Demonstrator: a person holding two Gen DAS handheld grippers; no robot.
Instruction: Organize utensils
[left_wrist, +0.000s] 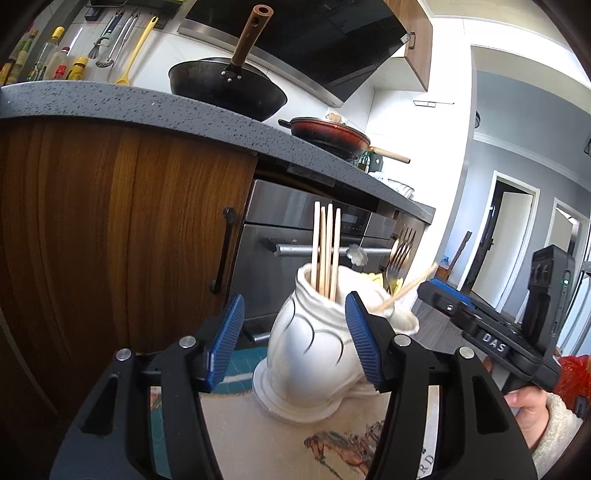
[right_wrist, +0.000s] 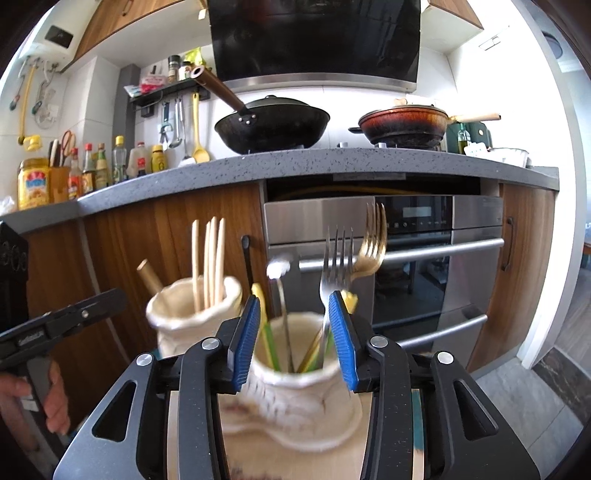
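Observation:
A white ceramic two-pot utensil holder (left_wrist: 306, 354) stands on a printed mat. Its left pot (right_wrist: 192, 314) holds several wooden chopsticks (left_wrist: 325, 251). Its right pot (right_wrist: 291, 373) holds a silver fork (right_wrist: 334, 266), a gold fork (right_wrist: 373, 247), a thin metal utensil and yellow-green sticks. My left gripper (left_wrist: 295, 339) is open, its blue pads either side of the chopstick pot, not gripping. My right gripper (right_wrist: 293, 336) is open around the fork pot's rim; its right pad (right_wrist: 341, 339) is close beside the silver fork's handle. The right gripper also shows in the left wrist view (left_wrist: 480, 325).
A grey stone counter (right_wrist: 314, 166) carries a black wok (right_wrist: 273, 125) and a red pan (right_wrist: 402, 125). Below it are wooden cabinet doors (left_wrist: 110, 221) and a steel oven (right_wrist: 406, 258) with a bar handle. Bottles and hanging utensils line the back left.

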